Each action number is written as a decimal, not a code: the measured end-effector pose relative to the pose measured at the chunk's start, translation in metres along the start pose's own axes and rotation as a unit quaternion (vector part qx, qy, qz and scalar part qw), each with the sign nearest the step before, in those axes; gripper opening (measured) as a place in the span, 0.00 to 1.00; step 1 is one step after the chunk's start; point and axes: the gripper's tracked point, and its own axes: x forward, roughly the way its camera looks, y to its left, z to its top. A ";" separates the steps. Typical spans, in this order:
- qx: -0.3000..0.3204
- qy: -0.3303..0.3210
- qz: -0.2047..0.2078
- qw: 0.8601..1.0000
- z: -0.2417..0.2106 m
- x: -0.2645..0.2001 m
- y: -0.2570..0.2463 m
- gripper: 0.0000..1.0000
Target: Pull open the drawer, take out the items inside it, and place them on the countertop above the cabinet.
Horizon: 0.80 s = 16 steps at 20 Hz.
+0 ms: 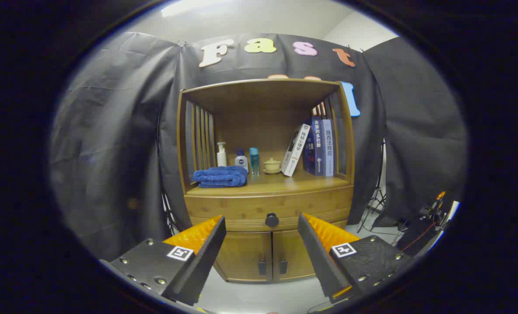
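A wooden cabinet (267,205) stands ahead against the booth wall. Its drawer (241,208) is closed, with a round dark knob (272,219) at its middle. The countertop (280,183) above the drawer carries several items. My gripper (262,226) is open, some distance in front of the cabinet, and the knob shows in the gap between the two fingers. Nothing is held between them. What lies inside the drawer is hidden.
On the countertop lie a folded blue towel (220,176), a white pump bottle (221,155), two small bottles (248,160), a lidded cup (272,165) and leaning books (313,148). Two lower doors (263,255) sit under the drawer. A stand and equipment (420,226) are at the right.
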 end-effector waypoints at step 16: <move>-0.005 0.011 -0.002 1.000 -0.018 0.008 -0.006 0.99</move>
